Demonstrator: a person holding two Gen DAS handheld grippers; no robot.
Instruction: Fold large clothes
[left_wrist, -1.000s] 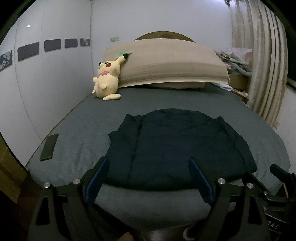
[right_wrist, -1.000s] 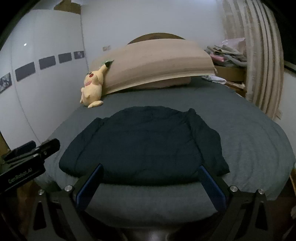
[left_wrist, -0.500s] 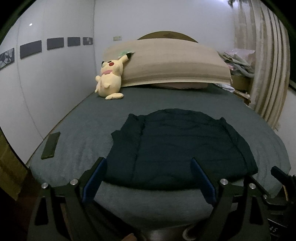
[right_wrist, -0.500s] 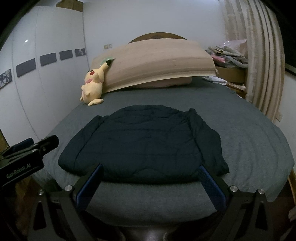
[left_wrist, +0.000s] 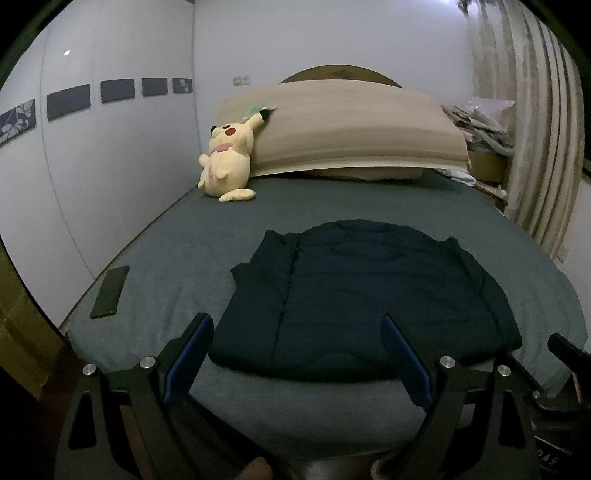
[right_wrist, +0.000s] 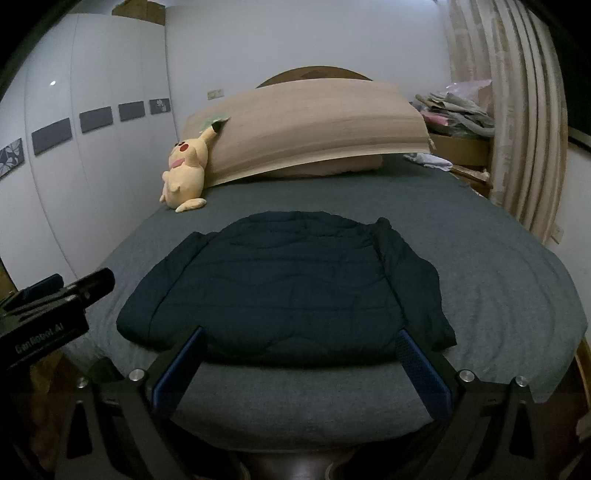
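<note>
A dark navy quilted jacket (left_wrist: 369, 299) lies flat on the grey bed (left_wrist: 184, 258), hem toward me, sleeves folded in along its sides. It also shows in the right wrist view (right_wrist: 284, 291). My left gripper (left_wrist: 295, 354) is open and empty, held at the foot of the bed just short of the jacket's hem. My right gripper (right_wrist: 301, 363) is open and empty too, level with the hem. The left gripper's body (right_wrist: 48, 317) shows at the left edge of the right wrist view.
A yellow plush toy (left_wrist: 227, 164) leans on a long beige pillow (left_wrist: 354, 129) at the headboard. A dark phone (left_wrist: 110, 291) lies near the bed's left edge. White wall stands left, curtains (left_wrist: 535, 147) and piled clothes (left_wrist: 480, 125) right.
Both grippers have drifted slightly and tilted upward, so the jacket and bed sit a little lower in view. Jaws stay open; the jacket has not moved.
</note>
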